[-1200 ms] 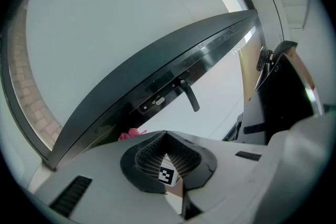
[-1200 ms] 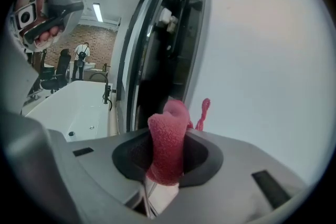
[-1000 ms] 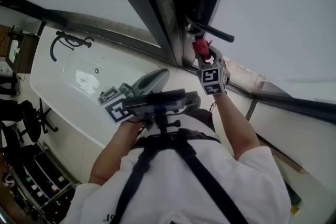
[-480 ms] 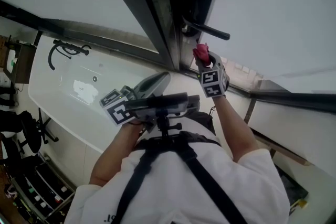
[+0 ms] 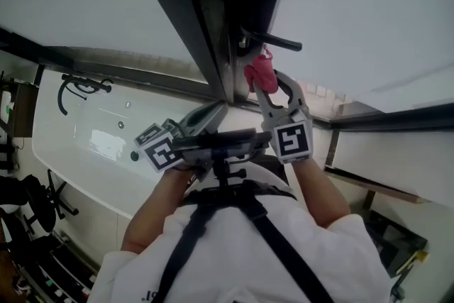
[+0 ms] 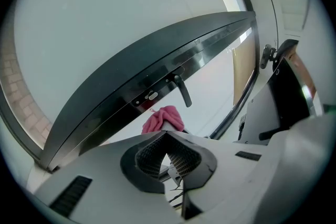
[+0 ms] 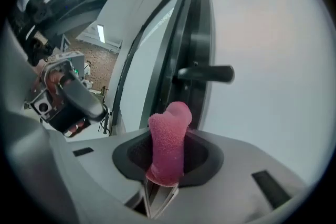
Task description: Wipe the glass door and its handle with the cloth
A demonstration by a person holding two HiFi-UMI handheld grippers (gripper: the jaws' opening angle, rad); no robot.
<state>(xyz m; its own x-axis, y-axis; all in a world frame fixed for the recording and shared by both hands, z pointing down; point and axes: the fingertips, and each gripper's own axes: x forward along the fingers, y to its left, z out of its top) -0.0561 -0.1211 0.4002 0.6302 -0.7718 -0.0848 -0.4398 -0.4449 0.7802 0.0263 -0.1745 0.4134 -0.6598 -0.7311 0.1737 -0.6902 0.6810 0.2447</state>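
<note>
Right claw (image 5: 264,85) is clenched on the pink cloth (image 7: 169,141), just below the lever handle (image 7: 207,73) of the glass door (image 7: 273,50). Left claw (image 6: 167,152) is closed on nothing, well below the handle. The risk: only a narrow wad protrudes, so the hard tips could knock the handle, or the cloth could drag loose.

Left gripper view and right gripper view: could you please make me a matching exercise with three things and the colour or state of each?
1 cloth
2 door handle
3 left claw

A black, sticks out from the door frame
B shut, empty
C pink, clamped in the right claw

Pairs: 1-C, 2-A, 3-B
</note>
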